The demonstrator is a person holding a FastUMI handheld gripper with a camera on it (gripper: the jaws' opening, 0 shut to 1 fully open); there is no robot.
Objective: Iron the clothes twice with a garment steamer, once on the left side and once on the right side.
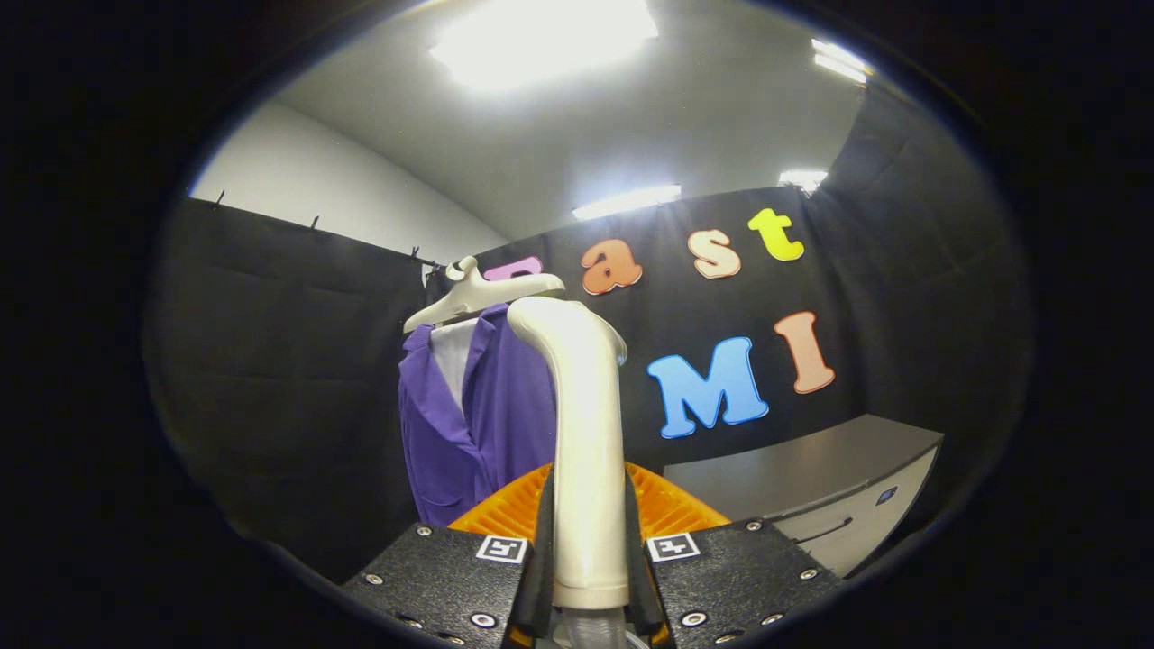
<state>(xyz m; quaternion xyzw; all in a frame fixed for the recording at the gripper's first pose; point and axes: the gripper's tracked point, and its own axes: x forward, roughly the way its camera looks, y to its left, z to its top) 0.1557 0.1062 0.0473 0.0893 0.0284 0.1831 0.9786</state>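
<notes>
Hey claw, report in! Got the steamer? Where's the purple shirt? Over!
Claw shut on cream plastic garment steamer handle. Purple collared shirt on white hanger, beyond fingers, slightly left. Nothing between them. Over.

Light is thrown from bright ceiling panels [541, 36] above the steamer handle [586, 451]; the nearest is blown out to white glare. The handle is evenly lit, with soft sheen on its curved top. Black cloth walls around it are left dim. Straight lines are bent by fisheye distortion away from the handle. The gripper [590, 559], clamped on the handle, is rendered sharp.
</notes>
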